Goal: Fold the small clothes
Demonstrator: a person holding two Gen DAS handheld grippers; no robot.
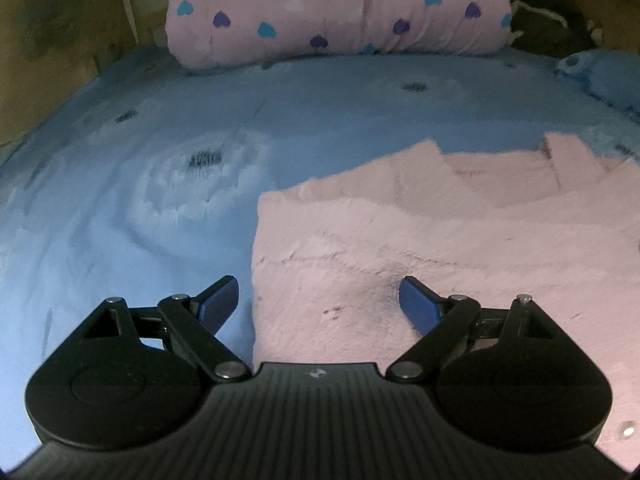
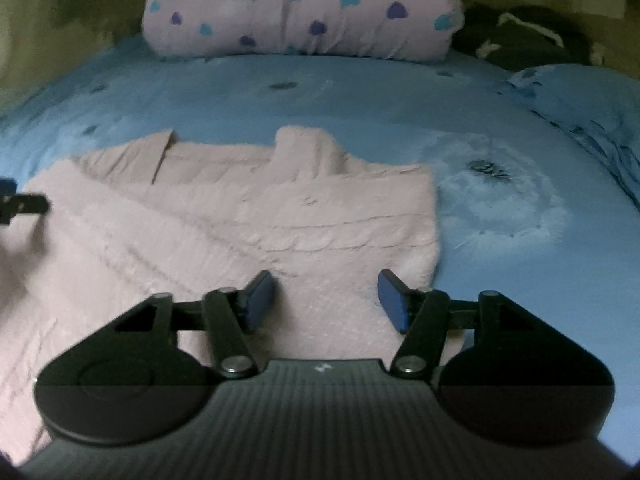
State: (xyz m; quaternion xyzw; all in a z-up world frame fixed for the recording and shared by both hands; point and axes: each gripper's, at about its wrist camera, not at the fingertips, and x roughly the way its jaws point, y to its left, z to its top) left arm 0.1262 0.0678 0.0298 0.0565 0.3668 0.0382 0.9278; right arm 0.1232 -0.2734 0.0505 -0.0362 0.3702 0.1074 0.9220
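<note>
Lying flat ahead of the left gripper (image 1: 318, 300), one pink garment (image 1: 440, 248) ran lengthwise away from it, straps at the far end; jaws stood wide and empty, straddling its left edge on the blue bedsheet (image 1: 120, 200). Right view: right gripper (image 2: 326, 300) hovered over the garment's (image 2: 240, 216) near right corner, jaws partly apart, gripping nothing. One heart-print pillow (image 2: 300, 12) lay far beyond.

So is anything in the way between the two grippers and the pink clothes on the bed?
Nothing visible is. The left gripper hangs open right over the pink garment, at its left edge. The right gripper is open over its right corner. Only blue bedsheet lies around it.
</note>
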